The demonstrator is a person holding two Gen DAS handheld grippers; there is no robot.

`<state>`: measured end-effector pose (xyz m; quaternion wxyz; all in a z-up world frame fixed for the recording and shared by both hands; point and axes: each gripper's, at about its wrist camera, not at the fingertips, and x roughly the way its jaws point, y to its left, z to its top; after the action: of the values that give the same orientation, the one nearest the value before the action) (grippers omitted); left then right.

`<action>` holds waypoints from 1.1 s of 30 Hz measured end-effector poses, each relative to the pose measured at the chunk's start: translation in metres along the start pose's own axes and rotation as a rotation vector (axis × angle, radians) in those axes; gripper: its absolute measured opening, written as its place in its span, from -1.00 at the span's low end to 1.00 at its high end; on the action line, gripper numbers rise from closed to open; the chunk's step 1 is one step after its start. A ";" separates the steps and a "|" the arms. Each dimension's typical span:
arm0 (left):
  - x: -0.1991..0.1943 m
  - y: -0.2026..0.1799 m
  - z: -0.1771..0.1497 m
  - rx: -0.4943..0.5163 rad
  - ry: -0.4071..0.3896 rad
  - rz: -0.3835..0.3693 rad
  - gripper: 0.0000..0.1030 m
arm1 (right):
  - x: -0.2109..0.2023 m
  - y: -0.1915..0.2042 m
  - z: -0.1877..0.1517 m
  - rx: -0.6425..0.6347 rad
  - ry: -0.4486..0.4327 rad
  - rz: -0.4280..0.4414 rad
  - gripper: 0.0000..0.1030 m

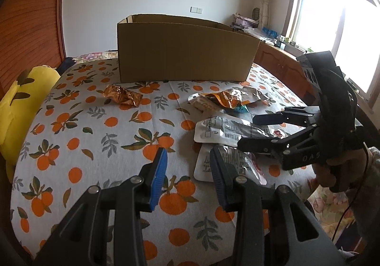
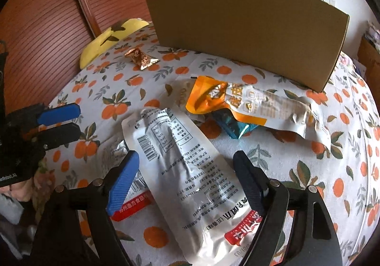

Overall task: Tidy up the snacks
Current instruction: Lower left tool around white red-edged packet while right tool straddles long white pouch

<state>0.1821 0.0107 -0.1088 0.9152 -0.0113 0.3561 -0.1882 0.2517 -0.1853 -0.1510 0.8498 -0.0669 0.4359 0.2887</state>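
An open cardboard box (image 1: 185, 52) stands at the back of the orange-print bed; it also shows in the right wrist view (image 2: 249, 28). Snack packets lie in front of it: a copper foil packet (image 1: 123, 96) (image 2: 141, 58), an orange and silver pouch (image 1: 235, 97) (image 2: 249, 104) over a teal packet (image 2: 234, 125), and two white pouches (image 1: 228, 131) (image 2: 185, 166). My left gripper (image 1: 188, 168) is open and empty above the bedsheet, left of the white pouches. My right gripper (image 2: 186, 178) is open, its fingers either side of the top white pouch, just above it.
A yellow pillow (image 1: 21, 109) lies at the bed's left edge, against a wooden slatted wardrobe (image 1: 28, 16). A wooden cabinet with clutter (image 1: 280, 59) and a bright window (image 1: 337, 16) are on the right. The bedsheet (image 1: 95, 137) is bare on the left half.
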 end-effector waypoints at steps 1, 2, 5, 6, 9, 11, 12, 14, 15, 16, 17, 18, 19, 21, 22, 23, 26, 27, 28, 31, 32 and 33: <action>-0.001 0.000 -0.001 0.000 0.001 -0.001 -0.28 | -0.001 0.000 0.000 0.001 0.003 0.001 0.57; -0.001 0.001 -0.001 -0.001 0.002 -0.002 -0.28 | -0.002 -0.001 -0.001 0.005 0.007 0.004 0.57; 0.001 0.003 -0.001 -0.006 0.002 -0.006 -0.28 | -0.003 0.000 -0.002 0.004 0.019 0.004 0.51; 0.001 0.003 -0.001 -0.006 0.002 -0.007 -0.28 | -0.003 0.000 -0.003 0.008 0.024 0.011 0.47; 0.000 0.001 -0.002 -0.005 0.000 -0.017 -0.28 | -0.009 -0.004 -0.005 0.026 0.023 0.001 0.06; 0.002 -0.001 -0.002 -0.005 0.001 -0.023 -0.27 | -0.013 -0.007 -0.009 0.033 0.023 0.017 -0.01; 0.004 -0.003 -0.002 -0.007 0.005 -0.030 -0.27 | -0.016 -0.009 -0.012 0.038 0.016 0.020 -0.07; 0.007 -0.007 -0.001 -0.009 0.014 -0.039 -0.26 | -0.021 -0.009 -0.015 0.041 0.016 0.007 -0.08; 0.009 -0.010 -0.001 -0.006 0.020 -0.043 -0.26 | -0.023 -0.009 -0.017 0.033 0.017 -0.006 -0.08; 0.011 -0.012 -0.001 -0.002 0.025 -0.046 -0.26 | -0.025 -0.008 -0.018 0.028 0.018 -0.015 -0.08; 0.013 -0.016 -0.001 0.004 0.030 -0.055 -0.25 | -0.028 -0.008 -0.021 0.021 0.019 -0.031 -0.08; 0.014 -0.018 -0.001 0.007 0.034 -0.062 -0.24 | -0.030 -0.007 -0.023 0.014 0.017 -0.047 -0.08; 0.017 -0.021 -0.001 0.009 0.041 -0.075 -0.19 | -0.032 -0.007 -0.025 0.008 0.016 -0.066 -0.07; 0.024 -0.025 0.000 0.010 0.066 -0.086 -0.15 | -0.037 -0.010 -0.030 0.008 0.007 -0.098 -0.07; 0.027 -0.027 0.000 0.012 0.078 -0.089 -0.14 | -0.038 -0.012 -0.031 0.018 0.003 -0.094 -0.07; 0.032 -0.029 0.001 0.018 0.094 -0.088 -0.14 | -0.038 -0.015 -0.032 0.034 -0.002 -0.081 -0.07; 0.040 -0.037 0.000 0.043 0.113 -0.068 -0.13 | -0.038 -0.021 -0.035 0.072 -0.016 -0.049 -0.05; 0.042 -0.039 0.000 0.048 0.115 -0.068 -0.11 | -0.038 -0.022 -0.036 0.077 -0.022 -0.044 -0.05; 0.043 -0.040 0.001 0.053 0.112 -0.063 -0.06 | -0.038 -0.023 -0.037 0.081 -0.026 -0.041 -0.05; 0.049 -0.049 0.001 0.110 0.117 -0.026 0.08 | -0.040 -0.025 -0.039 0.095 -0.040 -0.029 -0.05; 0.051 -0.052 0.001 0.127 0.117 -0.014 0.16 | -0.039 -0.025 -0.039 0.100 -0.042 -0.025 -0.05; 0.053 -0.053 0.000 0.133 0.123 -0.011 0.22 | -0.039 -0.025 -0.040 0.108 -0.045 -0.018 -0.04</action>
<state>0.2000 -0.0575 -0.1345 0.8894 0.0589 0.3982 -0.2167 0.2199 -0.2376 -0.1480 0.8643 -0.0185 0.4312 0.2583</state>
